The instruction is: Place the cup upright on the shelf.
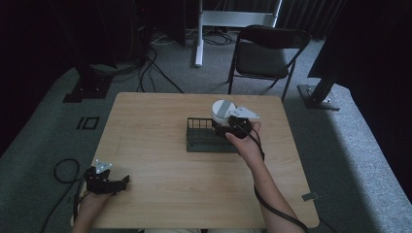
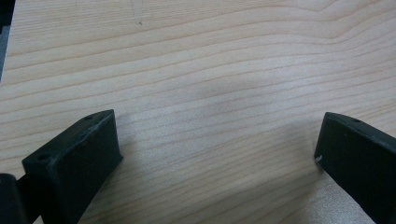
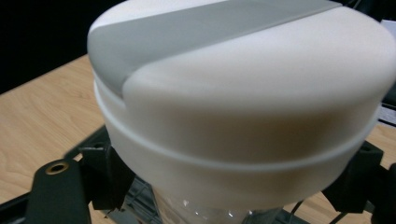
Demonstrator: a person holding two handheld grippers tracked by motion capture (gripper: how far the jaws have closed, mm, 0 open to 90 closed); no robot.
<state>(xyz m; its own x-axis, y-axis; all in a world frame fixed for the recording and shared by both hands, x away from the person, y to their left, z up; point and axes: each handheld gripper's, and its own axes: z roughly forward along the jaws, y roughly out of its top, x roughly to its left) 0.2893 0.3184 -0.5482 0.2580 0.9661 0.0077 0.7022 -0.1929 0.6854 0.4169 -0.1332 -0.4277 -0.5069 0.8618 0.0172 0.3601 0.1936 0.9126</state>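
a dark wire rack (image 1: 206, 138) sits on the wooden table (image 1: 160, 145), right of centre. over its right end the right gripper (image 1: 228, 127) holds a jar (image 1: 222, 110) with a white lid crossed by a grey band. in the right gripper view the lid (image 3: 243, 88) looms large, with a thin rim around its lower edge and a clear body (image 3: 201, 210) just below; both black jaws press against the jar under the lid, one at each side, so the gripper is pinching it. whether the jar's base rests in the rack or hangs just above it is hard to say, since the hand (image 1: 245, 141) and gripper cover that spot. what the jar holds cannot be made out, and the rest of the rack looks bare as far as the dim high view tells

the right forearm reaches up from the bottom edge toward the rack, a black cable trailing along it. the left gripper (image 1: 120, 183) lies low near the table's front left corner, held in the left hand (image 1: 90, 201), its grey plate on top, pointing right. in the left gripper view its jaws stand spread wide apart over bare wood grain (image 2: 210, 84), nothing between them

beyond the table a folding chair (image 1: 265, 53) stands on grey carpet, and the far background is too dark to read
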